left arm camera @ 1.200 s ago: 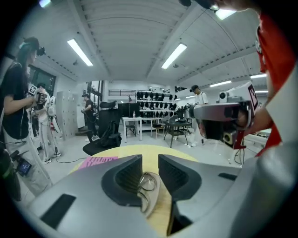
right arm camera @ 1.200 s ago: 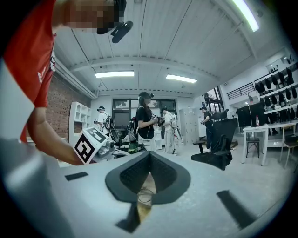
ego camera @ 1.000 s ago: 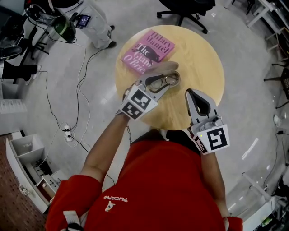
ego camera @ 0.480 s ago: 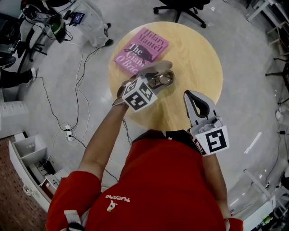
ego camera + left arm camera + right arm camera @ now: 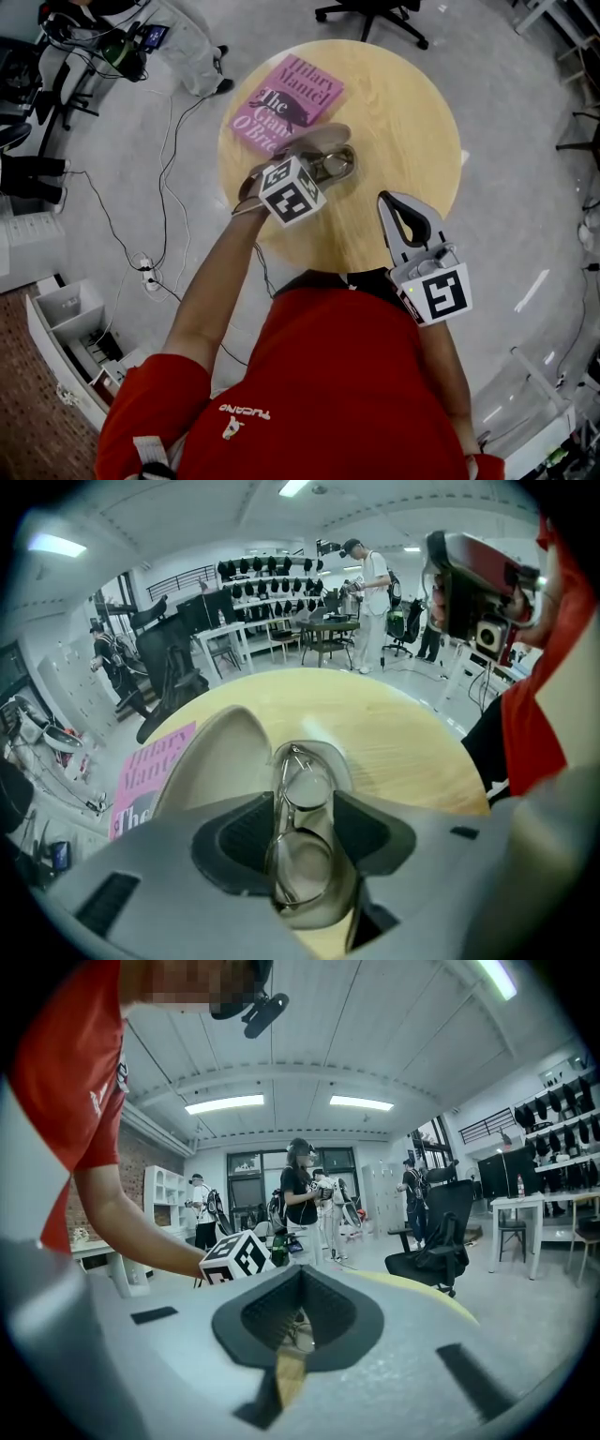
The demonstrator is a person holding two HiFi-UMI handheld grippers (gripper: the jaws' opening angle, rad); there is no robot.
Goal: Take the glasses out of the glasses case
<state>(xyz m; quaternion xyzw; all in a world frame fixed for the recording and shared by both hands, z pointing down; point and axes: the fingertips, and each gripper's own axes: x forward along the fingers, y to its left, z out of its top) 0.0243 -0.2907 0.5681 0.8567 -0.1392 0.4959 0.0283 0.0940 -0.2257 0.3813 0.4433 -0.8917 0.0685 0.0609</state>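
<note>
The beige glasses case (image 5: 321,141) lies open on the round wooden table (image 5: 403,112), its lid (image 5: 223,752) tipped back. Thin metal-framed glasses (image 5: 302,829) rest in its tray. My left gripper (image 5: 302,841) points steeply down over the case, open, with one dark pad on each side of the glasses and a small gap to the frame. In the head view its marker cube (image 5: 292,190) hides most of the jaws. My right gripper (image 5: 405,214) hovers near the table's front edge, shut and empty, also seen as right gripper (image 5: 299,1277).
A pink book (image 5: 286,98) lies at the table's back left, just beyond the case, and shows as book (image 5: 141,782). Cables and a power strip (image 5: 142,272) trail on the floor at left. Office chairs, desks and several people stand around the room.
My left gripper has dropped and tilted down onto the open case, its jaws now straddling the glasses. The right gripper has shifted only slightly.
</note>
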